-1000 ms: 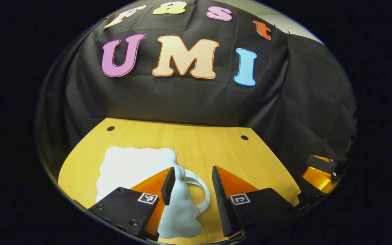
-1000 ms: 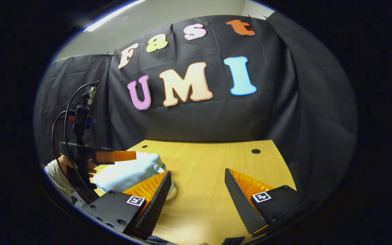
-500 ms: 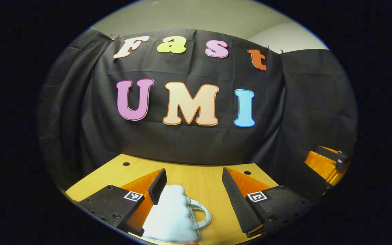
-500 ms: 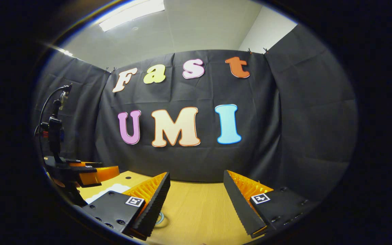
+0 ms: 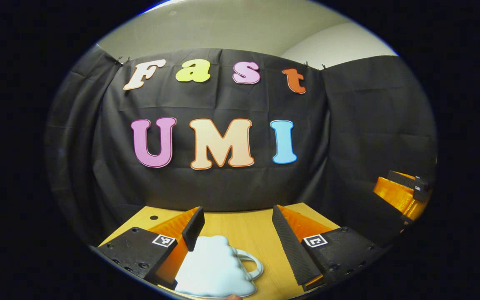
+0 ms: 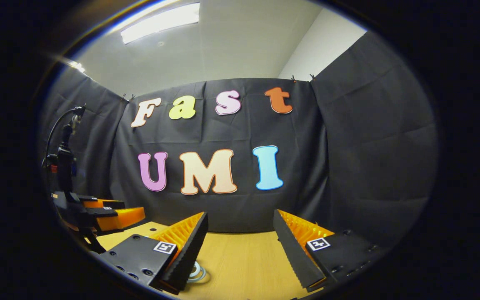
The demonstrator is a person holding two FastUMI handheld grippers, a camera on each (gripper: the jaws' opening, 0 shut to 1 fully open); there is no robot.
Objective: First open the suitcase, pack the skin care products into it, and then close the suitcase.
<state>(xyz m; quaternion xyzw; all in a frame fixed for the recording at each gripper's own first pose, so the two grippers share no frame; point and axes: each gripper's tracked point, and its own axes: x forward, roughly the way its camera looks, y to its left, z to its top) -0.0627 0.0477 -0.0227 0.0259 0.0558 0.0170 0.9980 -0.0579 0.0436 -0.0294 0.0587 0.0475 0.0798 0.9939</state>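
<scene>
A small pale, cloud-shaped suitcase (image 5: pixel 217 271) lies flat on the wooden table (image 5: pixel 240 233), its looped handle (image 5: pixel 253 266) pointing right. My left gripper (image 5: pixel 236 211) stands open just above it; the left finger overlaps the case's upper left edge and the right finger is off to the right of the handle. In the right gripper view my right gripper (image 6: pixel 240 216) is open over bare table (image 6: pixel 240 262), and a bit of the handle (image 6: pixel 197 273) peeks out beside its left finger. The other gripper (image 6: pixel 113 213) sits at the far left there.
Black cloth walls close the table at the back and on both sides. The far table edge has small round holes (image 5: pixel 153 217). A cabled stand (image 6: pixel 66 158) rises at the left of the right gripper view. The other gripper (image 5: pixel 402 191) shows at the right in the left gripper view.
Both views have tilted up from the table toward the wall and ceiling. The suitcase now sits lower and smaller between my left fingers. Both grippers stayed open.
</scene>
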